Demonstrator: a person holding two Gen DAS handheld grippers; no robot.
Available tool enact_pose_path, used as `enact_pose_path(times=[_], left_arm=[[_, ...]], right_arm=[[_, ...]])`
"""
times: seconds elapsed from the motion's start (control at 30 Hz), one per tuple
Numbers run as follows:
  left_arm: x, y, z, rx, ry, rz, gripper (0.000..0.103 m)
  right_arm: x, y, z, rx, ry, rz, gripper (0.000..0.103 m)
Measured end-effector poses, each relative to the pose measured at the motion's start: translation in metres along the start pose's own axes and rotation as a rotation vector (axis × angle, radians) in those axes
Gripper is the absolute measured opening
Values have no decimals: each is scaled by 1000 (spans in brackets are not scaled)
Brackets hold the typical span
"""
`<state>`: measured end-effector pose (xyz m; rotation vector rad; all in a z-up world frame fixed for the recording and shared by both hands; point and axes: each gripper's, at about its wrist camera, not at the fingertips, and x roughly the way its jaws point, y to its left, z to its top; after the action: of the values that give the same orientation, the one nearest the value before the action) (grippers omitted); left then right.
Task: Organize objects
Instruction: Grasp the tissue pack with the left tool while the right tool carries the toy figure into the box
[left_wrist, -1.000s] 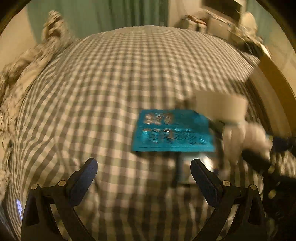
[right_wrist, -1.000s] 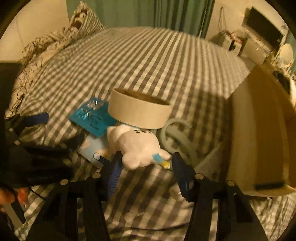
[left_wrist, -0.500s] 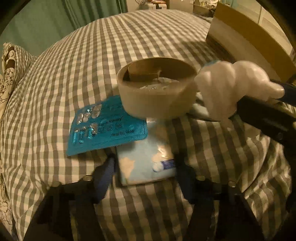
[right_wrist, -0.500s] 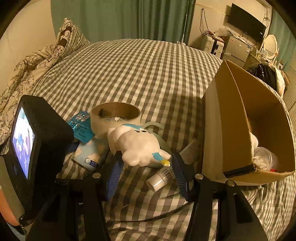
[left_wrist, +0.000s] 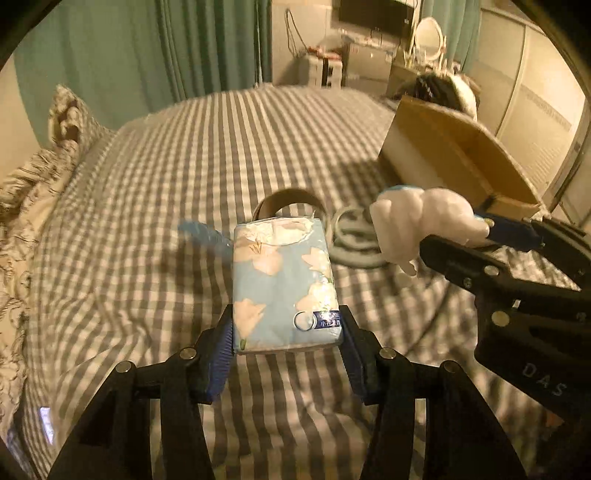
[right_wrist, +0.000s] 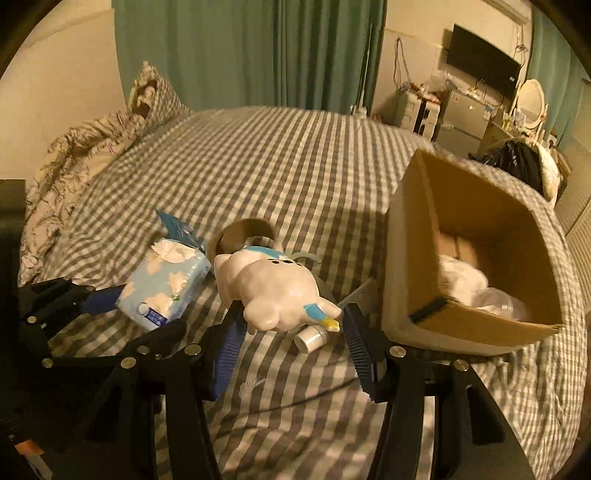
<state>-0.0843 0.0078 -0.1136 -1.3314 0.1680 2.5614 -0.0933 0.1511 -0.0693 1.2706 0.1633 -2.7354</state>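
Tissue pack (left_wrist: 284, 284): we hold it between the blue pads of the left gripper (left_wrist: 287, 341), whose jaws are clamped on its two long sides near the labelled end. The pack is a soft pale-blue wrapper printed with white flowers, with a small dark-blue label at the near corner; its far end is torn open and white tissue shows there. In the right wrist view the same pack (right_wrist: 168, 282) sits raised above the checked bedspread (right_wrist: 295, 166), tilted.

We hold a white glossy figurine (right_wrist: 269, 291) in the right gripper (right_wrist: 291, 343), its jaws pressed against the two flanks. The figurine is rounded, with a light-blue band, small dark holes on top and a blue-and-yellow tip at the near end. It is lifted off the bedspread, just left of the cardboard box (right_wrist: 476, 325).

The cardboard box stands open on the bed at the right, with white crumpled items inside. Behind the held things, a brown tape roll (left_wrist: 288, 201) lies on the bedspread, a blue blister card (left_wrist: 205, 232) to its left and a grey-green ring (left_wrist: 352, 245) to its right. A small white tube (right_wrist: 312, 338) lies under the figurine.
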Motion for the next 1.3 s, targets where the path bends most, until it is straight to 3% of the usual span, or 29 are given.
enact_pose_path(times=[0.33, 0.67, 0.93, 1.3], left_arm=[[-92, -39, 21, 25, -204, 52, 53], [-145, -110, 58, 87, -346, -5, 53], [-127, -163, 100, 167, -367, -40, 53], [-39, -191, 140, 192, -263, -61, 53]], right_arm=[[-90, -22, -8, 31, -137, -8, 53], [-173, -75, -3, 60, -277, -83, 53], [-183, -133, 17, 116, -324, -128, 53], [-127, -217, 34, 212, -251, -188, 53]])
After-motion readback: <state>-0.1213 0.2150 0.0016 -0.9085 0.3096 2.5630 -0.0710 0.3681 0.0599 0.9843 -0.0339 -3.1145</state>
